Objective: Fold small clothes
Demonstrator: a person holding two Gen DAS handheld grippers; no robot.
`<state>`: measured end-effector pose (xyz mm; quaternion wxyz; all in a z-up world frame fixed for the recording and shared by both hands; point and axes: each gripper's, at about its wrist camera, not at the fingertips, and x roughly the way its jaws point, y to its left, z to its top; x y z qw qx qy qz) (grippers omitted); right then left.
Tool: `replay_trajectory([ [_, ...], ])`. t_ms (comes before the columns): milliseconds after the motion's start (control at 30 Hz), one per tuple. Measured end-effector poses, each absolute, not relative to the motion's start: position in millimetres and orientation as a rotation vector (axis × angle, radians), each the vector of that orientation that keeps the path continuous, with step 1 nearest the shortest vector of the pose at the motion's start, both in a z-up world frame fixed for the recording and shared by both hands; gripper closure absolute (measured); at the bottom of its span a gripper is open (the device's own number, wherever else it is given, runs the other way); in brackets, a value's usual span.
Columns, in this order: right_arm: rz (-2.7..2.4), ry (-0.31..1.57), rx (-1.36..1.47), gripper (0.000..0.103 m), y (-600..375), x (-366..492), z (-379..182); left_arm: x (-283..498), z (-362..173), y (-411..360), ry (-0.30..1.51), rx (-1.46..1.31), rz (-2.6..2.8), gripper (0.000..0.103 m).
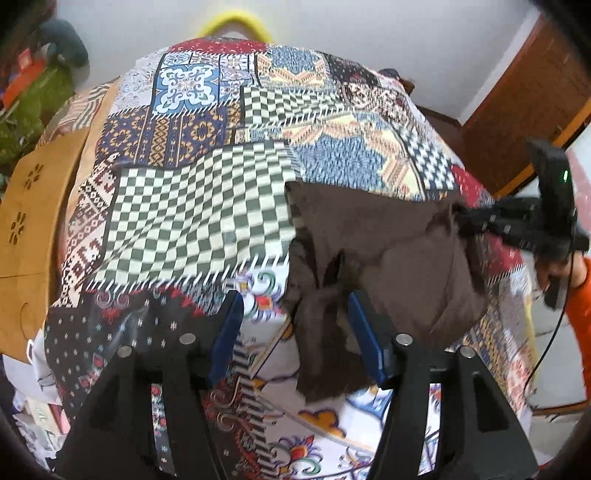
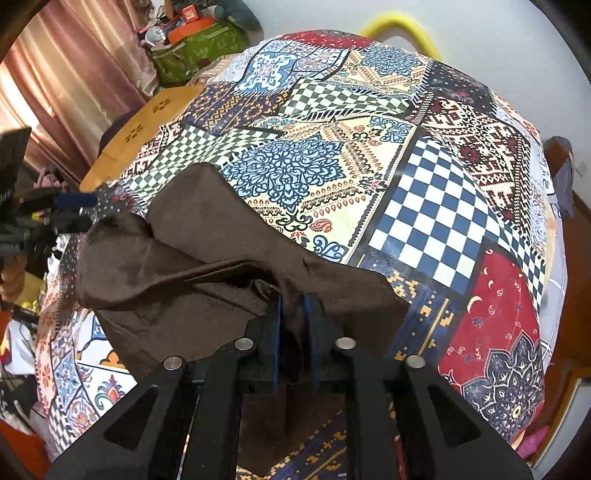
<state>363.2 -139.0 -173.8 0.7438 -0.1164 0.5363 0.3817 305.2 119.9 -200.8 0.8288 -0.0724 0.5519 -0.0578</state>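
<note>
A crumpled brown garment (image 1: pixel 388 240) lies on the table under a patchwork cloth (image 1: pixel 184 122). In the left wrist view my left gripper (image 1: pixel 295 299) stands open near the table's front; a hanging fold of the garment falls between its blue pads (image 1: pixel 229 332), close to the right one. The right gripper (image 1: pixel 461 218) shows at the garment's far right corner. In the right wrist view the brown garment (image 2: pixel 207 229) spreads over the patchwork cloth (image 2: pixel 424 184), and my right gripper (image 2: pixel 293 301) has its pads close together with a bunch of the fabric pinched between them. The left gripper (image 2: pixel 85 214) is at the left edge.
A pale wooden board with flower cut-outs (image 1: pixel 33 206) stands left of the table. A yellow hoop (image 1: pixel 236 22) is behind the far edge, a brown door (image 1: pixel 524 92) to the right. A green bag (image 2: pixel 199 48) and a pink curtain (image 2: pixel 74 74) are beyond. An orange sleeve (image 1: pixel 580 295) holds the right gripper.
</note>
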Motion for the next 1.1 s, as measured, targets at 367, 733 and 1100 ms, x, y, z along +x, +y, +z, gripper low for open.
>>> replay_trajectory([
  [367, 0.769, 0.985, -0.129, 0.048, -181.9, 313.2, -138.2, 259.5, -223.0, 77.7, 1.203, -0.017, -0.225, 0.035],
  [733, 0.73, 1.023, 0.026, 0.047, -198.1, 296.2, -170.4, 333.6, -204.0, 79.0, 1.13, -0.054, -0.117, 0.035],
  [1100, 0.731, 1.003, 0.085, 0.057, -189.5, 314.0, -186.8, 353.5, -217.4, 109.8, 1.143, -0.21, -0.125, 0.035],
])
